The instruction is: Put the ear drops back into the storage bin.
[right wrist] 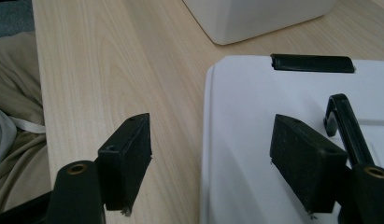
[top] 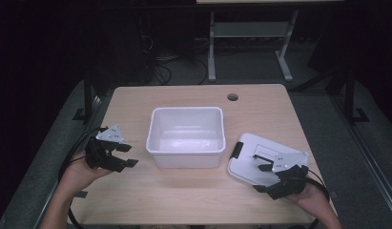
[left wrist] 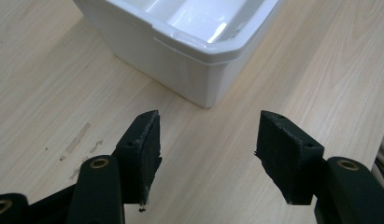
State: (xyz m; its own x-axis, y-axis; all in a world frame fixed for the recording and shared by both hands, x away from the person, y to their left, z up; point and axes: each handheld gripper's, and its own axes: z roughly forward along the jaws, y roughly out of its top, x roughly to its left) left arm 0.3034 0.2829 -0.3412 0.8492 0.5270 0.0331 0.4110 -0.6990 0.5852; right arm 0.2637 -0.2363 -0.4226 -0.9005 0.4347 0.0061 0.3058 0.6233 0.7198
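The white lid (top: pixel 265 160) is straddled at its near edge by the parted, empty right gripper (right wrist: pixel 210 163). The white bin (top: pixel 186 137) is seen at three o'clock of the parted, empty left gripper (top: pixel 127 156).

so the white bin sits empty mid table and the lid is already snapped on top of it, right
Not quite. The white bin does sit empty mid table, but the lid is not on it: the high view shows it lying flat on the table beside the bin, by the right gripper.
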